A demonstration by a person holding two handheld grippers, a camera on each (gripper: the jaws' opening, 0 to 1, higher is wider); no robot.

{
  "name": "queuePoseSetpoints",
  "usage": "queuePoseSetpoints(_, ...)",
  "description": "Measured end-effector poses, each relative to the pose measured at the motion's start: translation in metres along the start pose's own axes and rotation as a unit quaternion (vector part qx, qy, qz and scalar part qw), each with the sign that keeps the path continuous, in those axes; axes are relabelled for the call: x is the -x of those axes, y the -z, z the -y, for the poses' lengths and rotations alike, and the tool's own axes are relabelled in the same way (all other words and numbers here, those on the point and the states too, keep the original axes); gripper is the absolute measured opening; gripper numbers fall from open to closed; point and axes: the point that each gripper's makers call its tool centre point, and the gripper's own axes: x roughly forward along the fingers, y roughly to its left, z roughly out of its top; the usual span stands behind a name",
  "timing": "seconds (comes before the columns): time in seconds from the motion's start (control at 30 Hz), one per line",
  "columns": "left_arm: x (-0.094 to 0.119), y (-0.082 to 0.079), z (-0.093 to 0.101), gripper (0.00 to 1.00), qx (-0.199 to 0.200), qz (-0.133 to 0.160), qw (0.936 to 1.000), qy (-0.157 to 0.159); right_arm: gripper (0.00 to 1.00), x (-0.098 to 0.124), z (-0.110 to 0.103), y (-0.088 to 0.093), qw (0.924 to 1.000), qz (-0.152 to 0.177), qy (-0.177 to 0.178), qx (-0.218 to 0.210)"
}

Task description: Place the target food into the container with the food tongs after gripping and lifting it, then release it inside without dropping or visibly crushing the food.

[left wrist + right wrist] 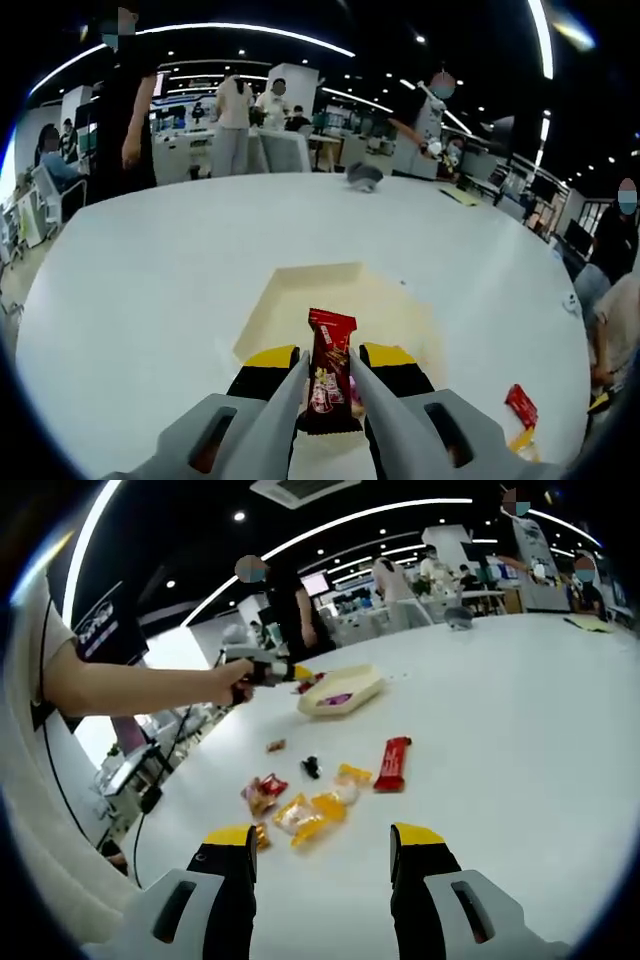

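Left gripper point(327, 372): jaws closed on a red snack bar point(329, 370), which stands upright between the yellow-tipped fingers, held above the cream tray point(300, 295) on the white table point(150, 270). A second red wrapper point(521, 404) lies on the table to the right, well apart from the tray.

Right gripper point(325, 845): jaws wide open, holding nothing, above bare table. Ahead of it lies a loose cluster — a red bar point(394, 763), yellow packets point(308, 813), a red-and-white packet point(264, 791), a small dark item point(312, 767) and a small brown piece point(276, 745). Farther off, the tray point(350, 690) holds a purple item point(337, 698); the left gripper point(268, 672) hovers at its left end — the person's bare forearm point(140, 685) extends behind it. People stand beyond the table.
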Motion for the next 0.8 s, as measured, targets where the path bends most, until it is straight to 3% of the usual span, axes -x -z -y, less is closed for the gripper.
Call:
queuePoseSetpoints(0.57, -0.02, 0.018, -0.009, 0.23, 0.001, -0.022, 0.9997, -0.007, 0.54, 0.0, 0.007, 0.006, 0.9999, -0.012, 0.01, -0.007)
queuePoseSetpoints(0.8, -0.017, 0.008, -0.015, 0.24, 0.004, -0.011, 0.9997, -0.021, 0.54, -0.002, 0.005, 0.008, 0.9998, -0.016, 0.001, -0.012)
